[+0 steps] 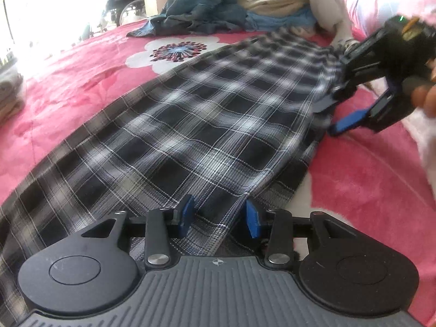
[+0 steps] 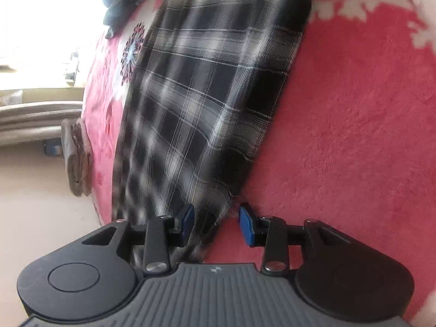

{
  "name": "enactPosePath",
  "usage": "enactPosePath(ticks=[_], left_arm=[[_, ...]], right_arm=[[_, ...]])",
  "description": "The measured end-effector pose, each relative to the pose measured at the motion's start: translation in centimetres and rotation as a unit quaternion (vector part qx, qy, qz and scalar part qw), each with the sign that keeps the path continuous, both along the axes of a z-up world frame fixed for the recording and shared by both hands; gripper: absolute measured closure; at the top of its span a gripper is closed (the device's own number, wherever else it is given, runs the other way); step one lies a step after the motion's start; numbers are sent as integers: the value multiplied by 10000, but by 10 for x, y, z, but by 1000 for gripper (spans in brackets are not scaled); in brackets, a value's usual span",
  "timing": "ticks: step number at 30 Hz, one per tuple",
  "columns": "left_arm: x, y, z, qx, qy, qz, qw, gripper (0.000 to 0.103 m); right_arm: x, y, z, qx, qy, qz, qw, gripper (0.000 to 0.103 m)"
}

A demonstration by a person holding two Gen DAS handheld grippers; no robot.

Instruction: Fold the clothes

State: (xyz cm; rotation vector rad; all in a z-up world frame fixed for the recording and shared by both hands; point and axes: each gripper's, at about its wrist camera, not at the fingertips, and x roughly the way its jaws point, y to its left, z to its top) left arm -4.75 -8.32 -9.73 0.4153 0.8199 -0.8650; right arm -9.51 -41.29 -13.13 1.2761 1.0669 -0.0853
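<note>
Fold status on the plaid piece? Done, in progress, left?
Done: the plaid garment lies in a long strip on the pink blanket, apparently folded lengthwise already. In hand: the left claw and right claw each straddle an edge of it with a gap between the pads, not clamped. Left: cross folds, plus the unfolded clothes pile behind.

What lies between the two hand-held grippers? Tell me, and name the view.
The plaid garment, spread flat on the pink blanket, spans from the left hand-held gripper to the right hand-held gripper; nothing lies on it. The left wrist view shows this.
</note>
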Motion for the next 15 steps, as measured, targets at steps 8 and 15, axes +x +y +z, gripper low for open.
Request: enactPosePath(ticks=[8,15], left_arm=[[-31,-21,17,-61,-324,-657,9973,33],[-23,-40,23,80,-1102,-479,9927,60]], right_arm=[[2,1,30,-209,-764,-6,9969,101],[25,-2,49,-30,-1136,-21,9935,101]])
